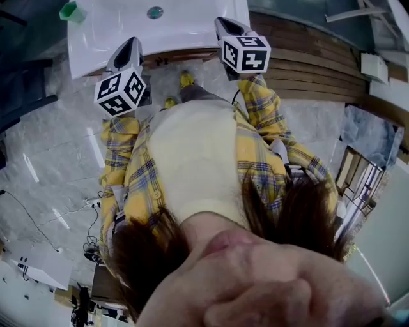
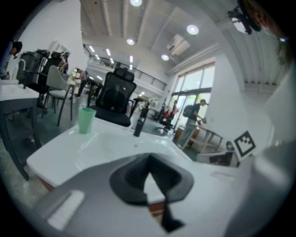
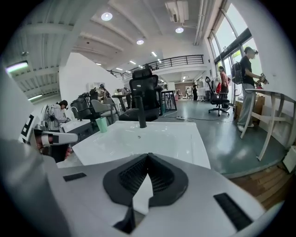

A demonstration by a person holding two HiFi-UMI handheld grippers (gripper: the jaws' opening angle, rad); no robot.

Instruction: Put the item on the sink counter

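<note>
White sink counter (image 1: pixel 115 29) straight ahead, with green cup (image 1: pixel 72 11) upright on its far left corner. From the head view alone: yellow plaid sleeves (image 1: pixel 268 108) and both tools reaching the counter's near edge. From the gripper views alone: black faucet (image 3: pixel 141 118) behind the basin (image 3: pixel 138 139), office chair (image 3: pixel 144 95) beyond. Left gripper (image 2: pixel 149 158) closed on nothing; right gripper (image 3: pixel 148 156) likewise closed and empty. Bare rim around the basin; open floor (image 3: pixel 240 148) past the right edge.
</note>
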